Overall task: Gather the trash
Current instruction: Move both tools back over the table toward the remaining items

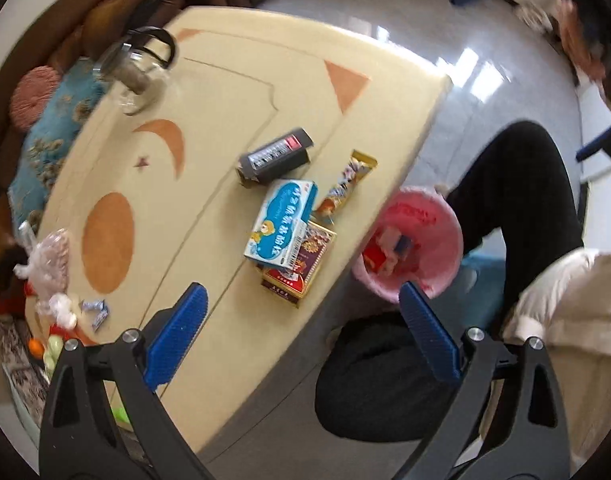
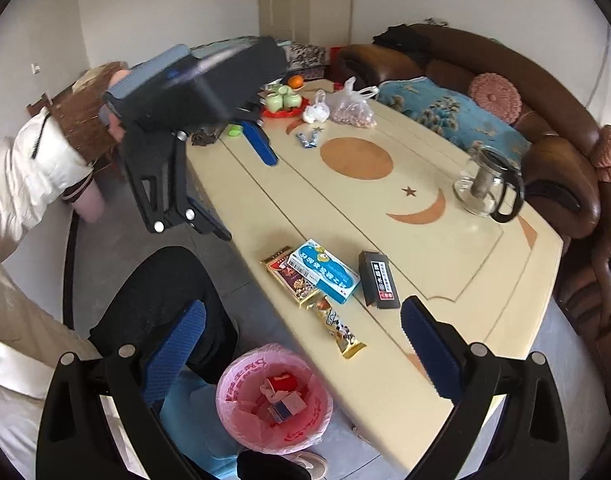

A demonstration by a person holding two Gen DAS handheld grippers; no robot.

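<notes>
Both grippers spread wide & empty, left gripper w/ right gripper; blue medicine box mid-frame atop red box looks light, stiff cardboard (crushable), so pinch its long sides.

You are in a home's living room. A brown leather sofa with a blue embroidered cushion and pink round pillows wraps the far edge of the cream counter. A glass teapot stands near that edge, and a red tray of green teacups with an orange sits at the far corner. A pink-lined trash bin stands on the tiled floor beside the near edge.
</notes>
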